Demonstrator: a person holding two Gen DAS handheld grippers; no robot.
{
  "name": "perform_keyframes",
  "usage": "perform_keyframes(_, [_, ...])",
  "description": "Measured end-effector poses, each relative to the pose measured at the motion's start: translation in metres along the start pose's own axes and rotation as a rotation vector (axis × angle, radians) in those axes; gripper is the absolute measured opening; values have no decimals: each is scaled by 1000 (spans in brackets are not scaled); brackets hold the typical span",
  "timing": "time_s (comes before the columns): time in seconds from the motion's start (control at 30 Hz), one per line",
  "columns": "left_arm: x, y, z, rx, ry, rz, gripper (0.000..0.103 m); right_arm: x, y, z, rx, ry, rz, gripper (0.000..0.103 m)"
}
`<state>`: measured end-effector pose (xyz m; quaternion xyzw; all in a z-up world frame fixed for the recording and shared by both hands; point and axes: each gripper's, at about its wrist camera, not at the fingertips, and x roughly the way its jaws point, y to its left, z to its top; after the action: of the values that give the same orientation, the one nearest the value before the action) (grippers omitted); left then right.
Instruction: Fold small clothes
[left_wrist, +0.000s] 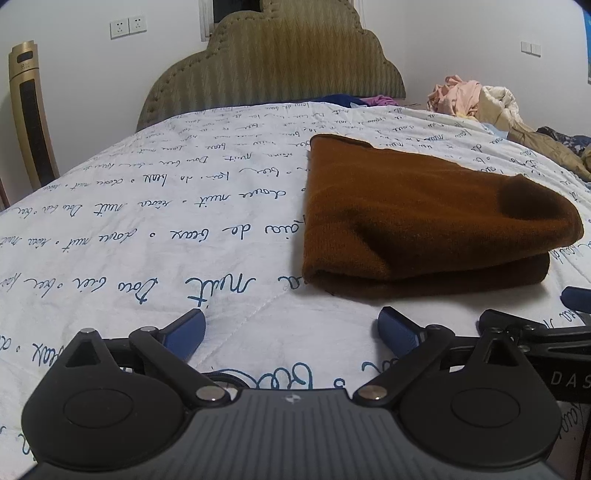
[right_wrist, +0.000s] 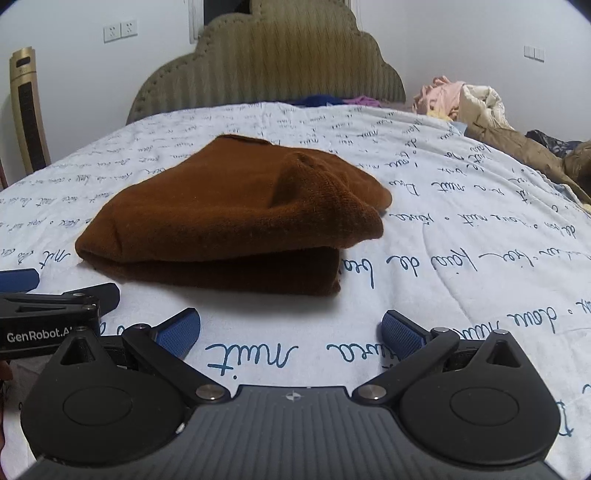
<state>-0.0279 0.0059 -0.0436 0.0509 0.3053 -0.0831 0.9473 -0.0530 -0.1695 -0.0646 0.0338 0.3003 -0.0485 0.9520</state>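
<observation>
We hold two tools low over the bed (left_wrist: 110, 221), side by side. The left tool (left_wrist: 291, 328) and the right tool (right_wrist: 291, 332) both stand released, jaws spread wide and empty, which we judge suits a finished fold. Just beyond them lies one brown garment (right_wrist: 229, 221), folded in stacked layers on the quilt. Farther off, one headboard (left_wrist: 269, 70) and one heap of unfolded clothes (left_wrist: 472, 99) wait.
</observation>
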Motion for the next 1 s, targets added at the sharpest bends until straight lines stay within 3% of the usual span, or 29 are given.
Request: perform_keyframes(1.0, [-1, -1, -2, 7, -4, 1, 102, -3, -1, -3, 20, -21, 21, 103])
